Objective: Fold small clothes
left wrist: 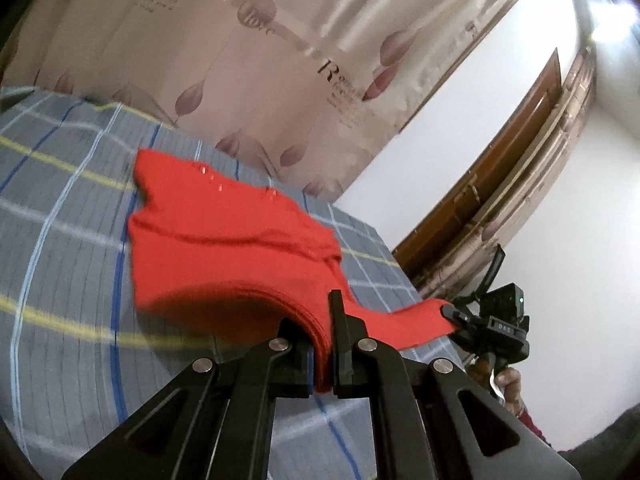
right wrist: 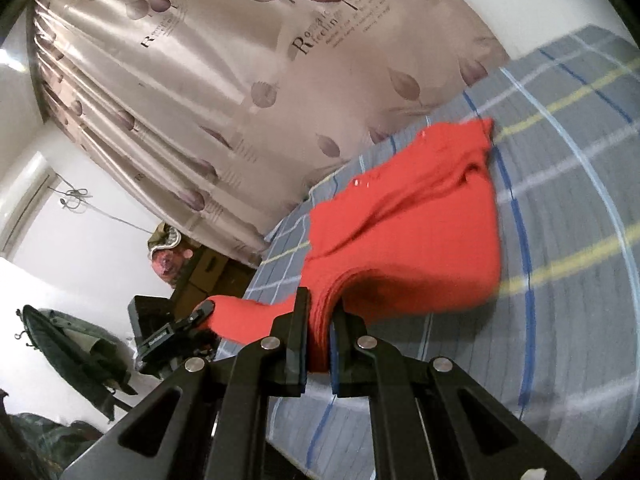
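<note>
Left wrist view: both grippers, left gripper [left wrist: 326, 344] and right gripper [left wrist: 450, 314], pinch the red garment [left wrist: 224, 240] above the plaid bedsheet [left wrist: 60, 220]; thin bunched grips may slip.

A: Left wrist view. Where does the light come from?
B: From a blown-out white glare [left wrist: 616, 12] at the upper right edge; the white wall [left wrist: 460, 120] below it is bright and evenly lit.

A: Is the picture sharp?
B: No. The red garment [left wrist: 224, 248] is smeared at its edges, and the checked sheet [left wrist: 60, 220] streaks into arcs. The black gripper frame near the lens is crisp.

A: Shadows?
B: A dark shade lies under the cloth's lifted near fold.

A: Right wrist view?
B: The same blur. The curtain [right wrist: 180, 80] shows satin sheen. Fisheye bending curves the straight lines, and the corners are black.
</note>
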A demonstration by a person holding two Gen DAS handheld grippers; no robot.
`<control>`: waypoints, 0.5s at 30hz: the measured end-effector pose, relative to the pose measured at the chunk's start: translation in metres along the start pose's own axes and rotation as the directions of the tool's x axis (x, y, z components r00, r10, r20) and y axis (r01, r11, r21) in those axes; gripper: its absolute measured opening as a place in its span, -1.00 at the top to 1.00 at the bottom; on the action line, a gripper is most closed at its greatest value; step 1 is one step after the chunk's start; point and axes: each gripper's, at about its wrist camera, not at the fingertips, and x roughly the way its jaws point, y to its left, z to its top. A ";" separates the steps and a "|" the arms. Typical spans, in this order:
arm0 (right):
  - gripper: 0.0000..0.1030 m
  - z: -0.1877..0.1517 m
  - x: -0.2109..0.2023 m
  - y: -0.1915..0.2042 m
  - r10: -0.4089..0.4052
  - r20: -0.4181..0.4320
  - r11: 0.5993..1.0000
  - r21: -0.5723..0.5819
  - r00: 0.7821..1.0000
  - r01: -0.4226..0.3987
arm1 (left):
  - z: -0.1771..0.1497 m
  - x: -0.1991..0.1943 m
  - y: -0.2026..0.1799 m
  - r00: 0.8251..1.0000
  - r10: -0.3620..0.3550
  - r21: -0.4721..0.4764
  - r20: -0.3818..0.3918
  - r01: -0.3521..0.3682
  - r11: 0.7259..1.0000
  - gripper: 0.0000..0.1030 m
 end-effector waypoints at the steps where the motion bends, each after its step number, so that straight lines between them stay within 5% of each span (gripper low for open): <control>1: 0.87 0.011 0.004 -0.001 -0.007 0.002 1.000 -0.007 1.000 0.007 | 0.007 0.005 0.001 1.000 0.001 0.000 0.004 -0.001 1.000 0.90; 15: 0.87 0.117 0.084 -0.056 -0.101 -0.019 0.995 0.006 0.995 0.101 | 0.089 0.098 0.054 0.990 0.137 0.013 0.044 -0.138 0.990 0.90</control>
